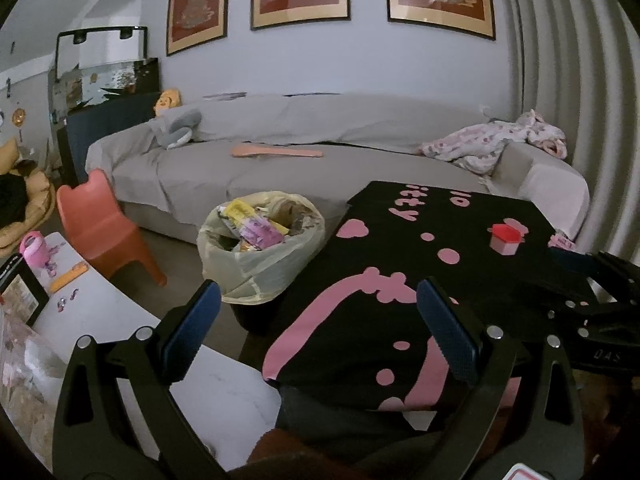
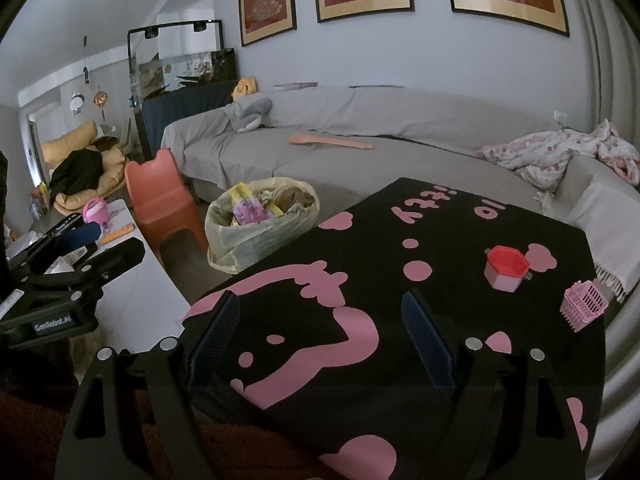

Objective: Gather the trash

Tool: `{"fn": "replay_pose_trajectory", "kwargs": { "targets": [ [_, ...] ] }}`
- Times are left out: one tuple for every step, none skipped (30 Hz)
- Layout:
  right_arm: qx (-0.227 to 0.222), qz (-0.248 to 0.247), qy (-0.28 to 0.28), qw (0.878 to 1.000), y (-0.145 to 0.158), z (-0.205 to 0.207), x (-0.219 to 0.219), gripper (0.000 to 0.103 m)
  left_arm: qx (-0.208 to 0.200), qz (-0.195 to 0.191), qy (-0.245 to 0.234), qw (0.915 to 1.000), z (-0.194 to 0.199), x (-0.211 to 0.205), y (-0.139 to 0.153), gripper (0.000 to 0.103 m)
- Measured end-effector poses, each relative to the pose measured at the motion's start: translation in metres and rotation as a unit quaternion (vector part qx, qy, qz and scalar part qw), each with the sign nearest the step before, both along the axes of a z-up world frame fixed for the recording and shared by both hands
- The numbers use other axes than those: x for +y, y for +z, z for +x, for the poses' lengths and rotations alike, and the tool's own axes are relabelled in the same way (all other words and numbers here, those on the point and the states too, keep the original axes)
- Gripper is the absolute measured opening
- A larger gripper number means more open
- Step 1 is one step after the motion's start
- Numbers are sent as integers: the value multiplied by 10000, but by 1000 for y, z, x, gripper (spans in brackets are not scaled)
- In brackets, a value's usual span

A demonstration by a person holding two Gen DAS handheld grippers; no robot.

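Left gripper [image 1: 318, 316]: jaws spread wide, nothing between them; blue-padded fingers [image 1: 192, 320] frame the lower centre of the left wrist view, hovering over the near edge of the black cloth [image 1: 460, 232] with pink print.

Right gripper [image 2: 320, 332]: jaws likewise apart and empty, lower centre of the right wrist view, over the same cloth [image 2: 440, 300].

Trash bin [image 1: 260, 244]: lined with a pale yellowish bag, filled with yellow and purple wrappers and crumpled paper. Sits on the floor at centre frame in both views [image 2: 260, 220], just beyond the cloth's left edge, above and slightly left of each gripper's fingers, apart from both.

Red-lidded pink container [image 1: 507, 238]: upright on the cloth, right of centre; in the right wrist view [image 2: 505, 270] it lies above and right of the fingers, apart from them.

Pink toy basket [image 2: 585, 305]: tipped on its side near the cloth's right edge, right wrist view.

Orange child's chair [image 1: 104, 224]: left of the bin.

Grey sofa [image 1: 280, 160]: across mid-frame behind the bin, bearing a patterned blanket [image 1: 496, 144] at right.

White table [image 1: 132, 312]: lower left, carrying small pink items.
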State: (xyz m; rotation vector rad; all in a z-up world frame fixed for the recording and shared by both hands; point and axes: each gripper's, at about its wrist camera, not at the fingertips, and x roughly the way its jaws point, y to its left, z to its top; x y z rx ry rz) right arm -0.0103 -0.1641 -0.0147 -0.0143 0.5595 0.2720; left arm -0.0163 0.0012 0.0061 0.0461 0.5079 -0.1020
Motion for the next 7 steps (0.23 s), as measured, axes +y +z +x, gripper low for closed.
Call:
{"fn": "replay_pose_trajectory", "kwargs": {
  "targets": [
    [-3,-8,-1,10000,-1,-2,1,80,116,-38,-64,9999,4,-2,-2,94],
    [6,0,5,10000,0,1,-1,80,201,-65,-116,9997,8,-1,-4,94],
    [58,32,21,10000,-1,1,-2,80,372,-101,-267,9989,16,-5,-7,94],
    [125,103,30,9999,-2,2,-5,80,512,-117,-400,9978,24,-6,-10,94],
    [282,281,10,9992,-6,7,-14,80,713,-104,-601,9956,36,-12,-15,94],
    [475,471,-100,9977,-11,15,-27,80,841,-72,-744,9937,45,-17,-20,94],
    [661,614,-326,9954,-18,24,-45,80,1033,25,-1021,9894,63,-31,-30,94]
  ]
}}
